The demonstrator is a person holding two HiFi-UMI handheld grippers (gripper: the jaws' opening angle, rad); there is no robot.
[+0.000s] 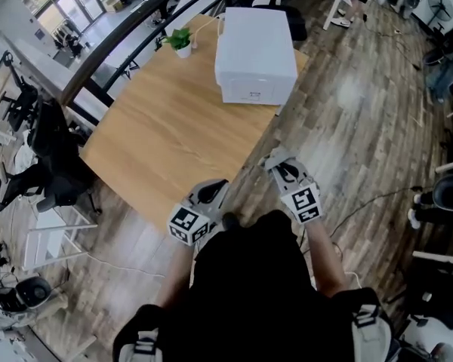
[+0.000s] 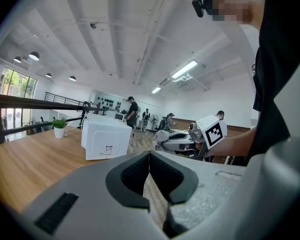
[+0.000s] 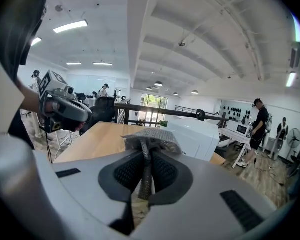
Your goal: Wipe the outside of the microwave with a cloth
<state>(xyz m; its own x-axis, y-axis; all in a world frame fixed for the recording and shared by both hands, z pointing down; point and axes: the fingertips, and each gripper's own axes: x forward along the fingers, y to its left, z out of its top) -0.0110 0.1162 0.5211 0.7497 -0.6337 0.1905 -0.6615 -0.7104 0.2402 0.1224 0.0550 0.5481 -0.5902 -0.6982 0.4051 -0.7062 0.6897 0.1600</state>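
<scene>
The white microwave [image 1: 255, 55] stands at the far end of a wooden table [image 1: 166, 134], its back panel with a label towards me [image 2: 106, 138]. My right gripper [image 3: 147, 153] is shut on a grey mesh cloth [image 3: 152, 136], which bunches out above the jaws. In the head view that gripper [image 1: 281, 166] is held off the table's near right corner, short of the microwave. My left gripper [image 1: 211, 192] hangs by the near table edge, jaws shut with nothing between them [image 2: 149, 155]. Both grippers are well apart from the microwave [image 3: 192, 134].
A small potted plant [image 1: 181, 41] sits on the table left of the microwave. A black railing [image 1: 128, 47] runs along the table's far side. Black office chairs [image 1: 53, 164] stand at the left. A cable [image 1: 377, 202] lies on the wood floor at the right.
</scene>
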